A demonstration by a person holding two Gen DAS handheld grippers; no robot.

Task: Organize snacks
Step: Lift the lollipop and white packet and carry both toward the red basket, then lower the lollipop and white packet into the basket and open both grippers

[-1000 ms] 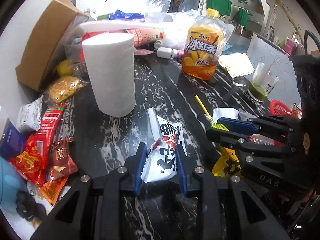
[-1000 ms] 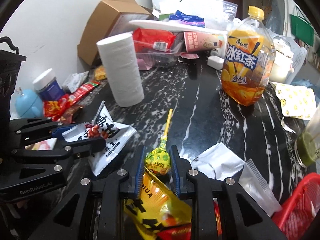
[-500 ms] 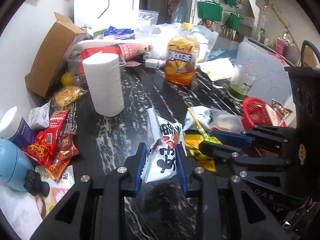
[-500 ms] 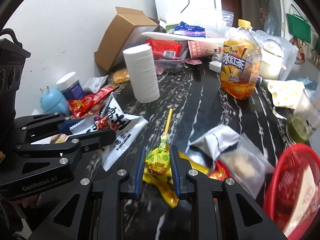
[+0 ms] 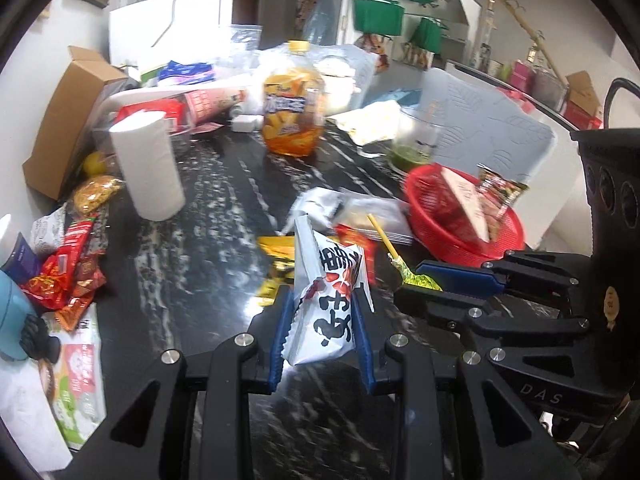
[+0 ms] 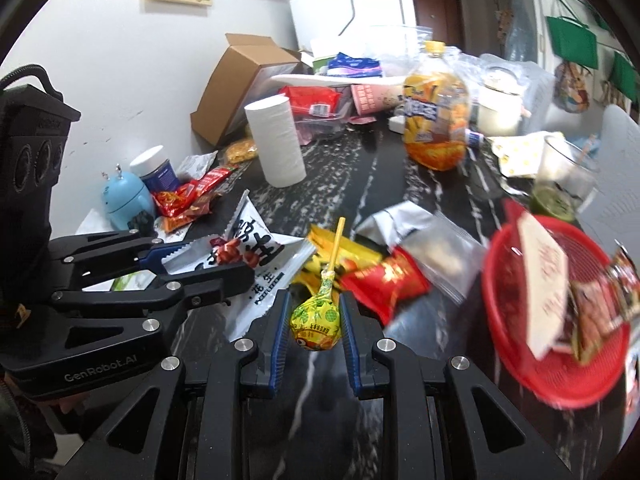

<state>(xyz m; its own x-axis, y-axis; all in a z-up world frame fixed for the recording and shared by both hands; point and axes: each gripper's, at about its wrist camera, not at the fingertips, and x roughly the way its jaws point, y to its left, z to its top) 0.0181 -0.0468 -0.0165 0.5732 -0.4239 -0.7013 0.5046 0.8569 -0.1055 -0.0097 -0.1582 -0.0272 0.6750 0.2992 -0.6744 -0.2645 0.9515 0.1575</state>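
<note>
While the left hand-held gripper [image 5: 323, 322] is clamped on a white snack packet [image 5: 328, 300] and the right hand-held gripper [image 6: 314, 330] on a lollipop [image 6: 316, 320], both above the bench's [image 6: 360, 208] near edge beside the red basket [image 6: 560, 376], the round lollipop could squirt free.

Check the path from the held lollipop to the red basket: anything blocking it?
Nothing visible does. The right claw holds the lollipop lifted; loose packets lie flat on the table below that path, and the red basket is open-topped.
</note>
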